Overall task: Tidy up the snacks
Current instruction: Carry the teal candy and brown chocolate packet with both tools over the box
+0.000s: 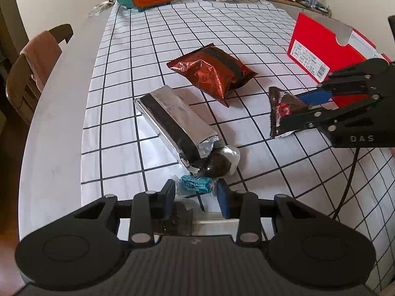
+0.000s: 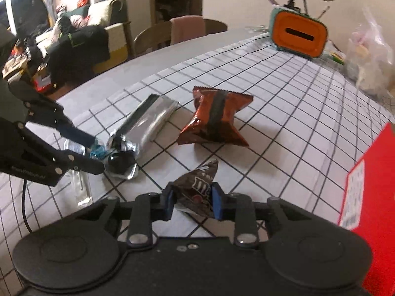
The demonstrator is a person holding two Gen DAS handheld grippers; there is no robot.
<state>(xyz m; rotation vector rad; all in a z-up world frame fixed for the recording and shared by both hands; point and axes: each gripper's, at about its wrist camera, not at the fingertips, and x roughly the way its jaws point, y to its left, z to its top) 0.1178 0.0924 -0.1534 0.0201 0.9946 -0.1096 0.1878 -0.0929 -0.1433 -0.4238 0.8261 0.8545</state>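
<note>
Pretty early days on this one. The left gripper is clamped on a small teal-wrapped candy at the near edge of the checked tablecloth, and the right gripper is pinching a dark brown M&M's packet. Looks like both are only just picked. The red box at the far right seems the likely home. Left on the cloth: the silver foil pack, the copper-brown snack bag, and a dark round snack.
</note>
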